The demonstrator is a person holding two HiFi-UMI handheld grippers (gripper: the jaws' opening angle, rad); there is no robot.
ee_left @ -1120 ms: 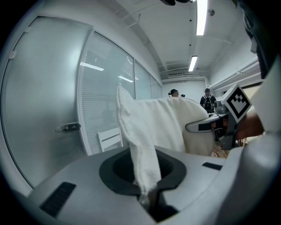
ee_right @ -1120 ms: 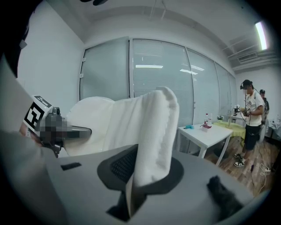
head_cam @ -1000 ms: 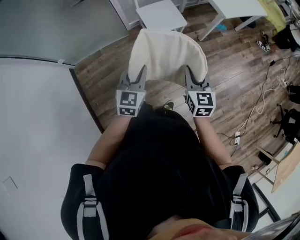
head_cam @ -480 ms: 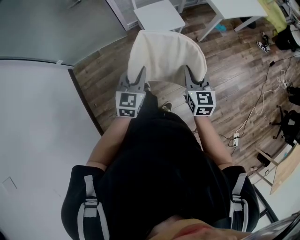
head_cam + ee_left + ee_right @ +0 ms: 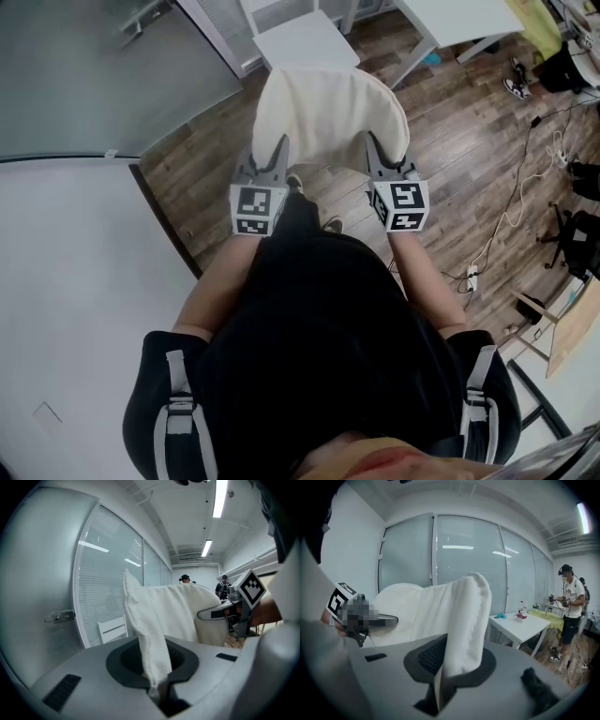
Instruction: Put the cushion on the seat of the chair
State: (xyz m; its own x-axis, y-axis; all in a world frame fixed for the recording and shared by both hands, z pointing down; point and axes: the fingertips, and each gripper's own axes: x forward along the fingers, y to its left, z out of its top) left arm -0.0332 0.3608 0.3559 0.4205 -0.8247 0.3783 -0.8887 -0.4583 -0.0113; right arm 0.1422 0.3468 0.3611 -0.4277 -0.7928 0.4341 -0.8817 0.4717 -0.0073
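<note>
A cream cushion (image 5: 333, 108) hangs in the air in front of the person, held by its two side edges. My left gripper (image 5: 280, 142) is shut on the cushion's left edge, and the fabric (image 5: 150, 634) rises out of its jaws (image 5: 158, 692). My right gripper (image 5: 373, 141) is shut on the right edge, where the thick folded edge (image 5: 466, 620) stands up from its jaws (image 5: 439, 692). The white chair (image 5: 302, 39) stands on the floor just beyond the cushion, its seat partly hidden by it. That chair's slatted back (image 5: 112, 629) shows low in the left gripper view.
A glass partition wall (image 5: 103, 66) runs along the left, with a white wall (image 5: 75, 281) nearer. A white table (image 5: 459, 19) stands at the far right, seen also as the table (image 5: 520, 623) in the right gripper view. Cables (image 5: 525, 197) lie on the wood floor. Another person (image 5: 572, 606) stands far right.
The person has stepped forward, carrying the cushion towards the white chair, which shows more fully and nearer. Both grippers keep their hold on the cushion's edges.
</note>
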